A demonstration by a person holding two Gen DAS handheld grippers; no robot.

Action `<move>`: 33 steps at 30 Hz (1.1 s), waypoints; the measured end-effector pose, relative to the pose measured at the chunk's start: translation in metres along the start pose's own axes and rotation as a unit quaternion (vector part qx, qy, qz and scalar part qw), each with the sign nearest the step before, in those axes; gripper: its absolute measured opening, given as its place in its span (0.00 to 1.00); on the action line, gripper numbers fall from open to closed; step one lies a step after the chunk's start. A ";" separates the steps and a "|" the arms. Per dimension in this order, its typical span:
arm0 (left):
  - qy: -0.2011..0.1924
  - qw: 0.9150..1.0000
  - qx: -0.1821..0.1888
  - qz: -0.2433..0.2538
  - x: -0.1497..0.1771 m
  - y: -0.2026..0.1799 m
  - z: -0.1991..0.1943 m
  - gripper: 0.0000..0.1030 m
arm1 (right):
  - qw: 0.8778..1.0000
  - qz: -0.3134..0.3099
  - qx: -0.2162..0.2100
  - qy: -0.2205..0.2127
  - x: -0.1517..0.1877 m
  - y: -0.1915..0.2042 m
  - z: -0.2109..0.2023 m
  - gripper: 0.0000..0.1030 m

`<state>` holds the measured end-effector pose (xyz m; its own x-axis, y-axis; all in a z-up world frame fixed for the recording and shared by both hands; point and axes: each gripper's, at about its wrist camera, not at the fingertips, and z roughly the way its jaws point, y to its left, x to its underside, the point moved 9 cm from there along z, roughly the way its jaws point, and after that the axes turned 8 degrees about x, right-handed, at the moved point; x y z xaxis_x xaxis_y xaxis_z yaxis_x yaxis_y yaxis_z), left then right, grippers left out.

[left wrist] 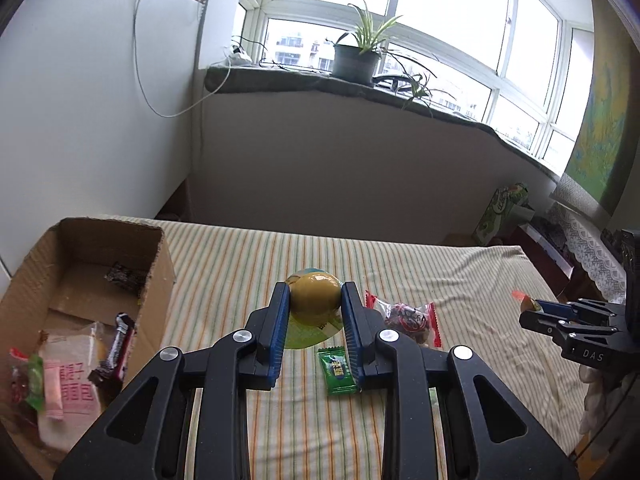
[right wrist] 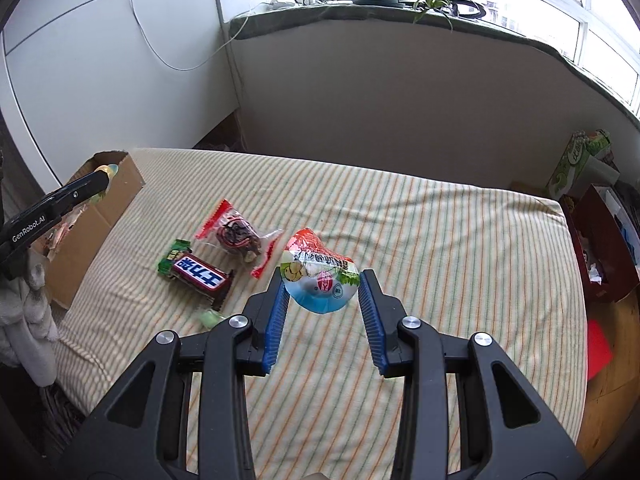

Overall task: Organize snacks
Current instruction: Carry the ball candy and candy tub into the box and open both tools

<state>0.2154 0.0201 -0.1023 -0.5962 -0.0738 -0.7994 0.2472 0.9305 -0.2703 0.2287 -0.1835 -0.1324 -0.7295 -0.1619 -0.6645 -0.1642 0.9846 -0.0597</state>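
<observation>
At the far left of the striped bed [left wrist: 460, 280] stands an open cardboard box [left wrist: 158, 276], and inside it lie a pink-and-white wrapped cake [left wrist: 70, 376], a dark chocolate bar [left wrist: 116, 344], a small green sweet [left wrist: 35, 380] and a dark wrapper [left wrist: 126, 278] near its back wall. Just right of the box, the left gripper [left wrist: 314, 300] is closed on a round yellow jelly cup [left wrist: 314, 294], its blue pads pressing both sides, the cup's lid hanging below toward the bedcover. Under that gripper's right finger lies a green candy packet [left wrist: 338, 372], and beside it, a little farther right, a clear red-edged bag of dark dried fruit [left wrist: 406, 318]. In the right wrist view, the same bag [right wrist: 236, 236] lies next to a brown chocolate bar with blue-and-white lettering [right wrist: 200, 278], which rests over a green packet [right wrist: 174, 258], and a pale green sweet [right wrist: 208, 317] lies just below that bar. Farther right, the right gripper [right wrist: 322, 290] holds a jelly cup with a pale blue bowl and a red-and-white printed lid [right wrist: 318, 276], lifted clear of the bed; the left pad touches it, while the right pad's contact I cannot tell. At the far right, beyond the bed's edge, stand a green carton [right wrist: 576, 160] and a red box [right wrist: 600, 232].
</observation>
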 end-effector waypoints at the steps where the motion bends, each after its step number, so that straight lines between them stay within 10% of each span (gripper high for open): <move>1: -0.007 1.000 -0.001 -0.002 -0.003 0.003 -0.006 0.24 | 1.000 -0.003 -0.005 -0.003 -0.003 0.007 -0.002 0.36; 14: -0.076 0.995 -0.045 -0.042 -0.021 0.071 -0.070 0.24 | 0.994 -0.066 -0.081 -0.032 -0.034 0.126 -0.021 0.36; 33: -0.070 0.985 -0.108 -0.112 0.005 0.174 -0.100 0.24 | 0.972 -0.157 -0.173 -0.023 -0.035 0.291 -0.016 0.36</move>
<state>0.1793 0.2180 -0.0994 -0.5026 -0.3198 -0.8032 -0.0548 0.9390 -0.3396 0.1957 0.1074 -0.1148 -0.5784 -0.4411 -0.6863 -0.5933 0.8048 -0.0173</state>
